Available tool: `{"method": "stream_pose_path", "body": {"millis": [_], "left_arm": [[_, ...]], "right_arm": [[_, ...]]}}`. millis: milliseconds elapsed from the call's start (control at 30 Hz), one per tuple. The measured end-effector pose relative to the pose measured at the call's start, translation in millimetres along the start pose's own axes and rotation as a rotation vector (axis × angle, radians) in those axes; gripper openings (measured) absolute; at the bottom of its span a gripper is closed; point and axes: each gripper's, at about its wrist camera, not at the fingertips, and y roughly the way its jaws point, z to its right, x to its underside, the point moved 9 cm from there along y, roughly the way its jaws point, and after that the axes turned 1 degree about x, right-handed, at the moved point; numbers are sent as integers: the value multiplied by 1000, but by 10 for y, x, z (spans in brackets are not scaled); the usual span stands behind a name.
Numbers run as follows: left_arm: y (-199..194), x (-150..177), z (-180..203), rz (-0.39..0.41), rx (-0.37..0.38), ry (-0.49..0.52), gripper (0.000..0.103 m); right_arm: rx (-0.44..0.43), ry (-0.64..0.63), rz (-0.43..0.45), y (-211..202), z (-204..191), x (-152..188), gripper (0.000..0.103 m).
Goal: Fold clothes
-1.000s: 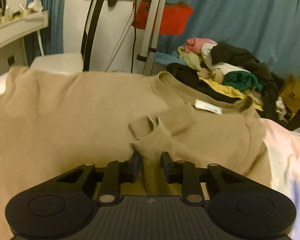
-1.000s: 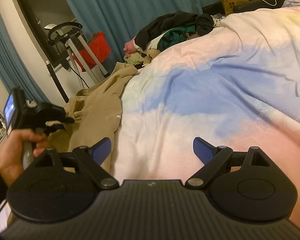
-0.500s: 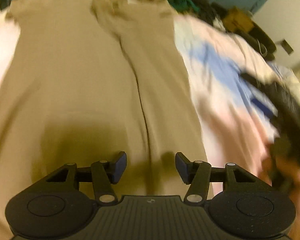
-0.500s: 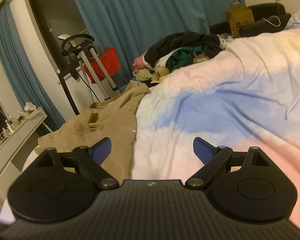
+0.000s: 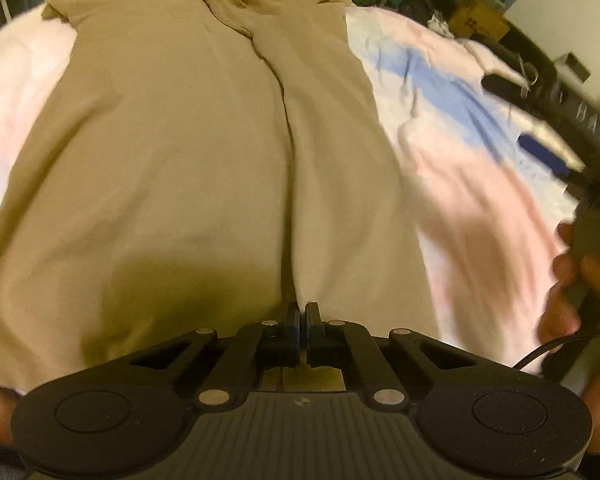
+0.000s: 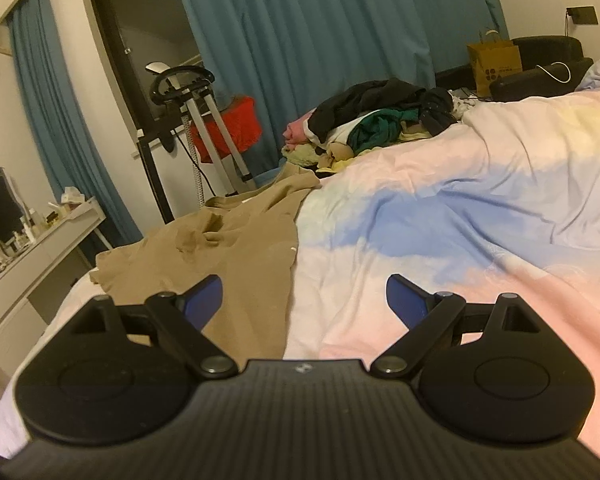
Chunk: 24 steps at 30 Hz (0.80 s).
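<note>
The bed (image 6: 480, 216), under a pink-and-blue duvet, carries the tan shirt (image 5: 172, 152) flat along its left side, one side panel already turned in lengthwise. Your left gripper (image 5: 302, 314) has just closed fully at the near hem; whether it pinches cloth cannot be told. Your right gripper (image 6: 304, 300) stands wide and empty. Further folds remain, and the clothes pile (image 6: 372, 120) beyond looks untouched.

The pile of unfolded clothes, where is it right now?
In the right wrist view the clothes pile sits at the bed's far edge, before the blue curtain, just beyond the tan shirt.
</note>
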Motion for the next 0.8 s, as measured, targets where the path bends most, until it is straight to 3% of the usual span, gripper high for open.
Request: {"method": "stream_pose_path", "body": {"millis": [67,167,233,367,433,600,800], "left_arm": [[18,35,-6,15,-12,12,3],[-40,-6,-8,48,-1,18,12],[-159,-49,1,96,1,39,37],[-420,-184,45,210,-39,95,65],[-584,-278,83,282,-67,114,84],[-993,-688,168,417,-72,115,98],[-1500,-1339,126,533,-117,74,102]], "right_arm": [[0,-9,0,-19,-13,14,90],[3,-18,-6,-19,-21,36,90],[2,-23,-4,-29,-31,37,90],[-2,-28,4,-95,-45,48,90],[-23,-8,-4,-158,-41,63,90],[-36,8,-20,-312,-109,-37,90],[-20,-80,3,-320,-414,-443,90]]}}
